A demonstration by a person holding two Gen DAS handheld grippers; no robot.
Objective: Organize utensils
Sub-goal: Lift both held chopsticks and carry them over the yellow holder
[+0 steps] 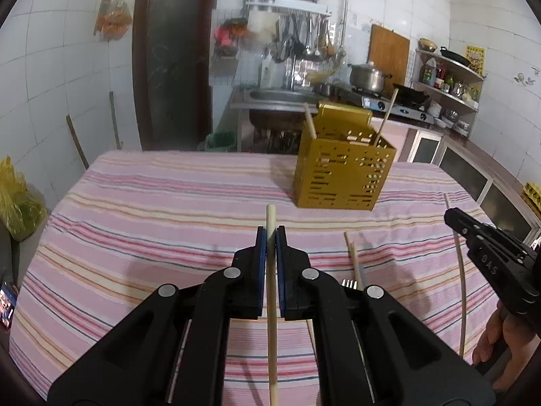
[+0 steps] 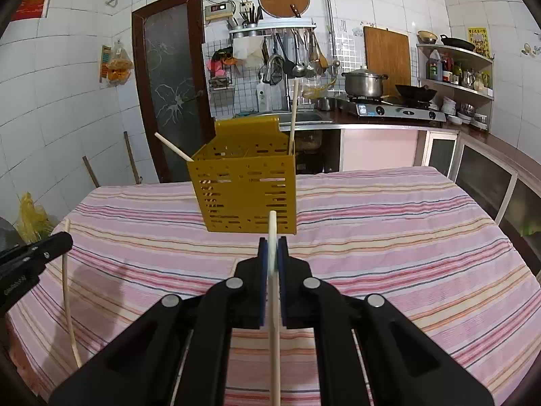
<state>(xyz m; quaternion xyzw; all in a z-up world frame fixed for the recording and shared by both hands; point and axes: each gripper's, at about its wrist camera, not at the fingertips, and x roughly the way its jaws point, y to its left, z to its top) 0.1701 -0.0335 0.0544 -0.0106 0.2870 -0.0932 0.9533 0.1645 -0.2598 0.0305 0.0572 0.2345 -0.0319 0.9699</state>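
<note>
A perforated yellow utensil holder (image 1: 341, 176) (image 2: 247, 189) stands upright on the table, whose pink striped cloth (image 1: 152, 209) (image 2: 405, 223) covers it. Two chopsticks lean out of the holder (image 1: 310, 120) (image 2: 293, 115). My left gripper (image 1: 270, 240) is shut on a pale wooden chopstick (image 1: 270, 220), above the cloth and short of the holder. My right gripper (image 2: 273, 250) is shut on another chopstick (image 2: 272, 226), with the holder straight ahead. Each gripper shows at the edge of the other view (image 1: 454, 218) (image 2: 64, 240). A loose chopstick (image 1: 353, 257) and a fork (image 1: 350, 283) lie on the cloth.
Behind the table are a sink (image 2: 304, 115), a gas stove with a steel pot (image 2: 363, 84) and a wok. Low cabinets (image 2: 480, 169) run along the right. A yellow bag (image 1: 17, 203) sits at the left. A person's hand (image 1: 490, 341) grips the right tool.
</note>
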